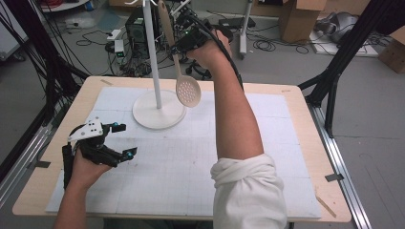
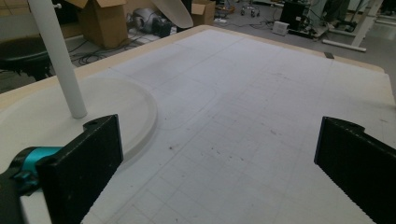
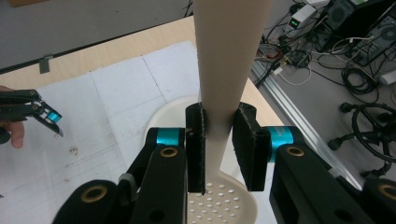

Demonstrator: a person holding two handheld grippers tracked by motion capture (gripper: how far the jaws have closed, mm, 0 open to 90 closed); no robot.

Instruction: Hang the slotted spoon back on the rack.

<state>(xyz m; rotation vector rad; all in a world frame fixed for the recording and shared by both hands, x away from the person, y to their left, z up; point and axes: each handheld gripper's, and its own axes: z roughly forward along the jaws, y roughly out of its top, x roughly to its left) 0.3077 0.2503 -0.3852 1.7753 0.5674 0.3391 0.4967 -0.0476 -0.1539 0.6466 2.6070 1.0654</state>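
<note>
Beige and long, the spoon (image 1: pixel 177 62) hangs in the air above the far edge of the desk (image 1: pixel 296 143), at about 12 o'clock on the desk in the high view. Its long axis runs nearly upright, leaning a little: the handle end points up toward 11 o'clock, and the perforated bowl points down toward 5 o'clock, ending just over the round base of the stand (image 1: pixel 157 107). The bowl's holed face is turned toward the camera.

The right gripper (image 1: pixel 184 45) is closed on the spoon's handle, partway up its length. In the right gripper view the two black jaws press the handle from either side, with the holed bowl (image 3: pixel 219 203) below them and the handle (image 3: pixel 231 46) running up and out of the top of the picture. The right forearm, sleeve rolled to the elbow, reaches up from 6 o'clock to that grip.

The stand's white pole rises just at 9 o'clock of the spoon, close beside it; whether the two touch I cannot tell.

The left gripper (image 1: pixel 122 139) sits low over the white mat (image 1: pixel 167 181) at about 8 o'clock on the desk, well apart from the spoon. Its jaws stand wide apart with nothing between them, and in the left gripper view they frame bare mat, with the stand's base (image 2: pixel 93 107) at 10 o'clock.
</note>
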